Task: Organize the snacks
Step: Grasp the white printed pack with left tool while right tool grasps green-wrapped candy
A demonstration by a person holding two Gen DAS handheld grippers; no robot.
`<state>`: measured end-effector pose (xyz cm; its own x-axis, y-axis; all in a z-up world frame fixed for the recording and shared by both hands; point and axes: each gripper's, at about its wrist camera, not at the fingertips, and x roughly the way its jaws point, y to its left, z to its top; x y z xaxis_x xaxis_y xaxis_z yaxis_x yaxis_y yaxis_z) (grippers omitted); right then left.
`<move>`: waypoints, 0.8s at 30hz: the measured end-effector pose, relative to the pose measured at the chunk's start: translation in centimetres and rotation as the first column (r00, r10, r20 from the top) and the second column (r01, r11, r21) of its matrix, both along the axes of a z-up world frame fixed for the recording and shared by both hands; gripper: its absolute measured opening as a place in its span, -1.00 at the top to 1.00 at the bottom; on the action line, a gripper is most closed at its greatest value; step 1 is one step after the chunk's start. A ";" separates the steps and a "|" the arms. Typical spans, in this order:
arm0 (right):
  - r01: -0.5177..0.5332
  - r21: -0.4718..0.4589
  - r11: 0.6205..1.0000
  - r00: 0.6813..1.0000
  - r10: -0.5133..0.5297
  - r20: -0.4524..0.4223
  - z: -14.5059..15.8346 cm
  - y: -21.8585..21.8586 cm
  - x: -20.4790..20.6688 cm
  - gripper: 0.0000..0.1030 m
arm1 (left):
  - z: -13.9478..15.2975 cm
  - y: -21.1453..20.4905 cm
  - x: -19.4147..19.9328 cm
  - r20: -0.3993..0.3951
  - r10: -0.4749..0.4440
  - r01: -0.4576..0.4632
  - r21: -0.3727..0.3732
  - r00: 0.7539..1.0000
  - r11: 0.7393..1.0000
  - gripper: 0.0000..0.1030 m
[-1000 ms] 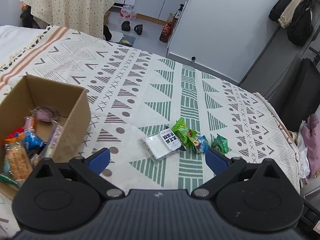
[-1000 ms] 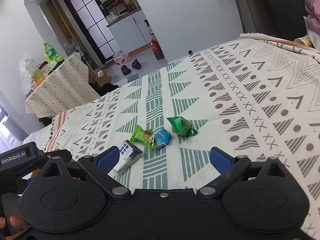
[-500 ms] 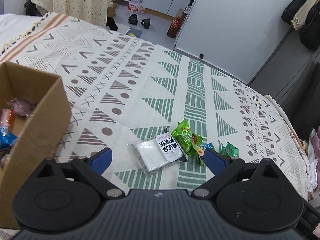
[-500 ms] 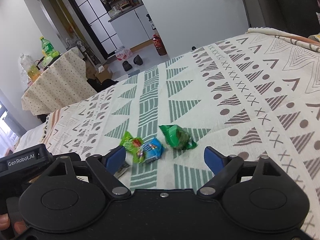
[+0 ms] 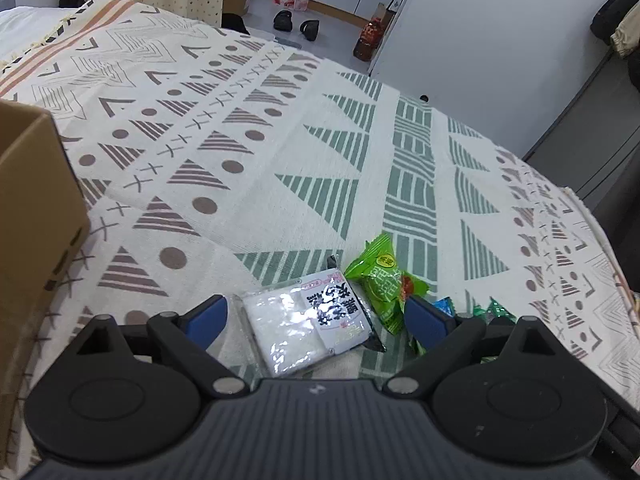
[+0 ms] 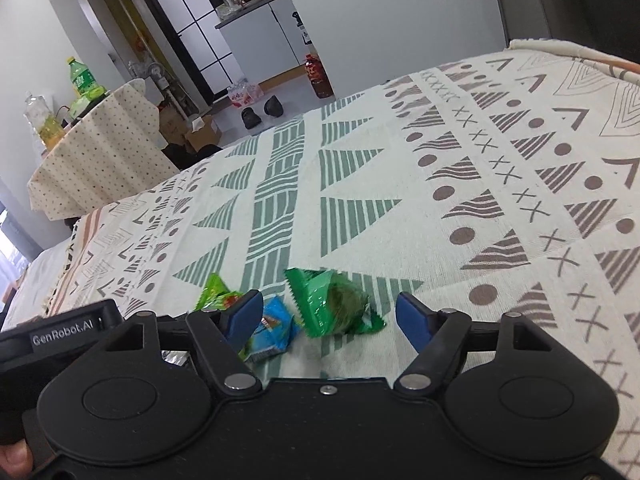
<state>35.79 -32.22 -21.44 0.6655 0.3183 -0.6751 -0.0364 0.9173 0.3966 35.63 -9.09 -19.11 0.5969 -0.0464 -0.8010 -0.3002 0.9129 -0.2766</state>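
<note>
Several wrapped snacks lie on the patterned cloth [image 5: 280,128]. My left gripper [image 5: 318,316] is open, its blue pads either side of a clear packet with a white cake and black lettering [image 5: 310,320]. A light green snack [image 5: 380,284] lies just right of that packet, then a blue one [image 5: 445,305] and a dark green one [image 5: 494,311]. My right gripper [image 6: 332,314] is open around the dark green snack [image 6: 334,304]. The blue snack [image 6: 272,330] sits by its left pad, the light green snack [image 6: 214,292] beyond. The cardboard box [image 5: 36,216] stands at far left.
The cloth [image 6: 460,184] stretches away bare of objects beyond the snacks. Off its far edge are a floor with shoes [image 5: 294,24], a brown bottle [image 5: 370,38] and a table under a dotted cover [image 6: 96,148]. The left gripper's body [image 6: 60,338] shows beside my right one.
Both grippers have moved forward and down onto the snacks. The left now straddles the clear packet and the right straddles the dark green snack. The box has slid out to the left edge.
</note>
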 end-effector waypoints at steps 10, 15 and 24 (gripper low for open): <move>-0.025 -0.015 1.000 1.000 0.025 -0.007 -1.4 0.7 1.0 -0.27 | -1.6 -0.4 0.9 -0.038 0.045 -0.043 0.053 0.998 0.998 -0.66; -0.024 -0.017 1.000 1.000 0.024 -0.014 -1.6 0.7 1.3 0.08 | -1.5 -0.6 0.7 -0.031 0.027 -0.025 0.068 0.999 0.997 -0.48; 0.027 -0.010 1.000 1.000 -0.027 -0.005 -0.5 -0.2 0.0 0.30 | -0.5 0.1 -0.5 -0.020 -0.025 0.026 0.062 0.999 0.998 -0.10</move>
